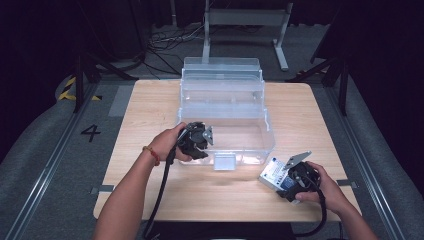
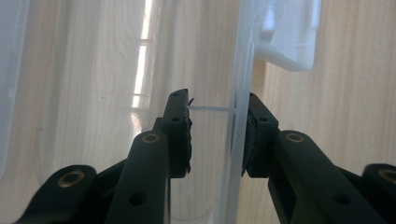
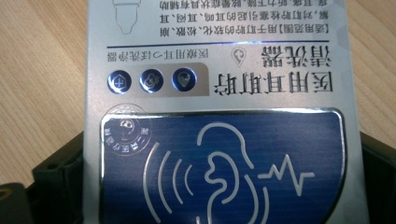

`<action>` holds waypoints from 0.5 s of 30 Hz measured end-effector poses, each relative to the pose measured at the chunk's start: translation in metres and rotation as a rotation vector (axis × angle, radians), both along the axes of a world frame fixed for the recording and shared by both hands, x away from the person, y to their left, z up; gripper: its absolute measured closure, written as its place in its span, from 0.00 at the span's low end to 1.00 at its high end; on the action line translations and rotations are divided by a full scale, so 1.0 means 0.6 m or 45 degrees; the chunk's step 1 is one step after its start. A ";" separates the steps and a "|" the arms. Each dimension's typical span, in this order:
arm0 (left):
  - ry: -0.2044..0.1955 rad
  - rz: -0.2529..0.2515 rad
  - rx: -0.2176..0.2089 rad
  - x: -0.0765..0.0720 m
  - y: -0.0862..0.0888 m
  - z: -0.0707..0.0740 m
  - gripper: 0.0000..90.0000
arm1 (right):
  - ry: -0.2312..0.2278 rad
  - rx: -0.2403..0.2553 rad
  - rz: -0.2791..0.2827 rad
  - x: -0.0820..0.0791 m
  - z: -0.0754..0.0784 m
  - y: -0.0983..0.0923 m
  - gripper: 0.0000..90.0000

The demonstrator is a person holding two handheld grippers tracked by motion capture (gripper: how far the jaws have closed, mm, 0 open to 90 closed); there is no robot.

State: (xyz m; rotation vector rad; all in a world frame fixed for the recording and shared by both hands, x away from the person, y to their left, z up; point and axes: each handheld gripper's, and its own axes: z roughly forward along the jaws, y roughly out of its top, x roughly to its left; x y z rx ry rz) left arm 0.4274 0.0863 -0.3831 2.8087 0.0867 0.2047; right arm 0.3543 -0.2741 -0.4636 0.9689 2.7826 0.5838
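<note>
Steadying the clear plastic storage box (image 1: pixel 226 117) means closing the left tool (image 2: pixel 211 135), whose jaws straddle its front wall still a little apart, fully before the right tool (image 1: pixel 294 181), clamped on the blue-and-silver ear-cleaner carton (image 3: pixel 219 140) low over the bench (image 1: pixel 300 110), lifts it in

The table (image 1: pixel 150 125) has a pale wood-grain top with a smooth, matt look. At its twelve o'clock side stands a clear plastic box (image 1: pixel 222 107), glossy and see-through, with a frosted white plastic latch (image 1: pixel 224 162) on its near wall. The left gripper (image 2: pixel 212 135) has matt black plastic jaws with brass-coloured rivets. At four o'clock lies a small carton (image 3: pixel 219 70) of silvery, satin-finished card, printed with a shiny blue panel.
</note>
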 end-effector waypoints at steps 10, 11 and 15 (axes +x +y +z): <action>-0.014 -0.043 -0.035 -0.041 0.015 -0.003 0.76 | 0.003 -0.005 0.013 0.000 0.000 -0.001 0.04; -0.012 -0.042 -0.035 -0.044 0.015 -0.003 0.76 | 0.007 -0.004 0.016 0.000 0.001 -0.001 0.04; -0.035 0.002 -0.038 -0.054 0.015 -0.003 0.74 | 0.002 -0.009 0.017 0.000 0.001 -0.002 0.04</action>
